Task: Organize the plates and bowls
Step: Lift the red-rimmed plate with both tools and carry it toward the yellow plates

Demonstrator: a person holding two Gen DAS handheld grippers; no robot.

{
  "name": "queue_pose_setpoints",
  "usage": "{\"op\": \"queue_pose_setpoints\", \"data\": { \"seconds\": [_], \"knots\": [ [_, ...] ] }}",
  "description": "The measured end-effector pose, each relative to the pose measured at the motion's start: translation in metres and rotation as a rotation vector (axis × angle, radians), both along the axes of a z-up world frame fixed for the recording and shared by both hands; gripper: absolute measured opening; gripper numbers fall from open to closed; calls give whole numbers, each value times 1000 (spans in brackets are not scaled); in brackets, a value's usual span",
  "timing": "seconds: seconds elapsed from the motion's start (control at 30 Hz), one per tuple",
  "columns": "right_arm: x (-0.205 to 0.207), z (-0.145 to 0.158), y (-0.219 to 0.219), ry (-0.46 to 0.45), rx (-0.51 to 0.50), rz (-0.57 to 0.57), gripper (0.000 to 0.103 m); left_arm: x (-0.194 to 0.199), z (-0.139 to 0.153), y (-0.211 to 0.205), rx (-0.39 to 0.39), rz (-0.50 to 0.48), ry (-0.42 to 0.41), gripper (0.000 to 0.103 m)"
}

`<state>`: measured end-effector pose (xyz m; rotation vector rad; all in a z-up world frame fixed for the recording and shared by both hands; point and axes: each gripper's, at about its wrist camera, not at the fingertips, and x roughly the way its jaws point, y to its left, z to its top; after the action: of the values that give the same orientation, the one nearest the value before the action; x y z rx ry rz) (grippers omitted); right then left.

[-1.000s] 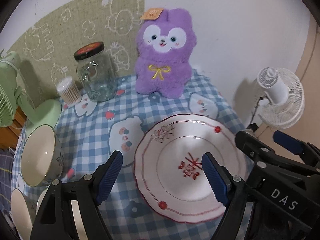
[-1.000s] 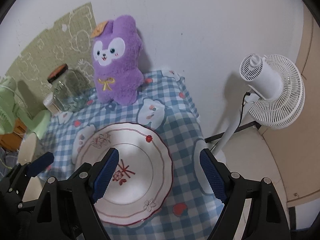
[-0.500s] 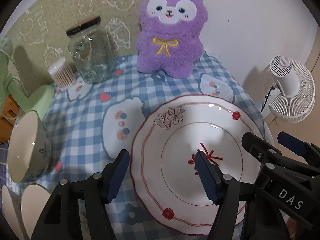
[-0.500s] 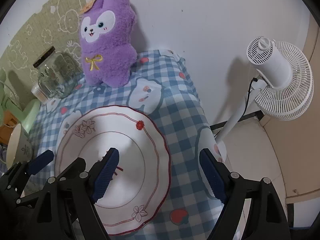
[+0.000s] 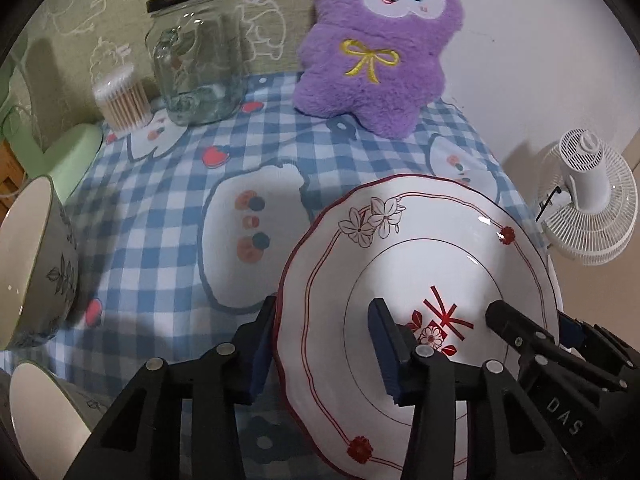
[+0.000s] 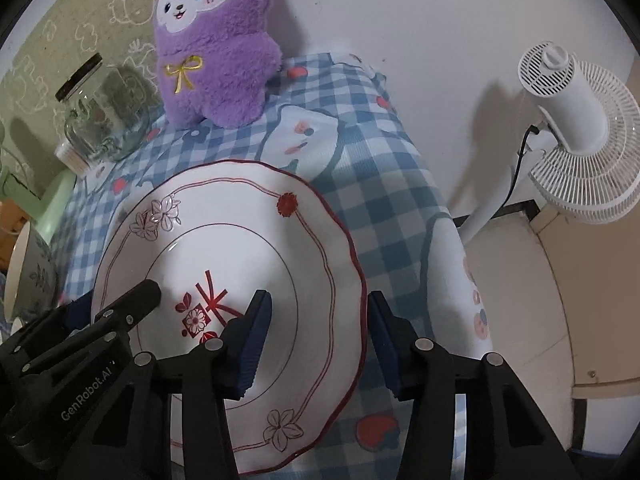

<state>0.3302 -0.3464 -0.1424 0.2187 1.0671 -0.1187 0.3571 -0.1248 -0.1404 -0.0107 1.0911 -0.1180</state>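
Left wrist view looks down on a white plate (image 5: 420, 280) with red trim lying flat on the checked cloth of the bench (image 5: 168, 240), and the left gripper (image 5: 324, 344) straddles the plate's left rim: one pad sits outside the edge, the other over the plate's well. Its jaws have just been closing and stand partly open, with the rim between them, but I cannot see the pads pressing on it yet. In the right wrist view the right gripper (image 6: 320, 340) mirrors this on the opposite rim of the same plate (image 6: 240, 260), its jaws also having just narrowed around the edge without a visible pinch. So the plate lies directly between the two grippers, each about equally near, and the coming move likely turns on both closing on opposite rims at once. A patterned bowl (image 5: 32, 264) stands at the left, well apart from the plate. Readable writing: "DAS" on the right gripper's body as seen from the left, and "GenRobot.AI" on the left gripper's body as seen from the right.
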Motion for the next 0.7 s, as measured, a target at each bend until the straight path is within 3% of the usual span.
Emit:
{"op": "queue_pose_setpoints", "data": {
  "seconds": [0.13,0.7],
  "knots": [
    [2,1,3,-7,-22,8,52,-4,1,-7,60,-26,-38,46],
    [-4,3,2,10,-33,-28,40,-8,1,-5,55,-5,16,44]
  ]
}}
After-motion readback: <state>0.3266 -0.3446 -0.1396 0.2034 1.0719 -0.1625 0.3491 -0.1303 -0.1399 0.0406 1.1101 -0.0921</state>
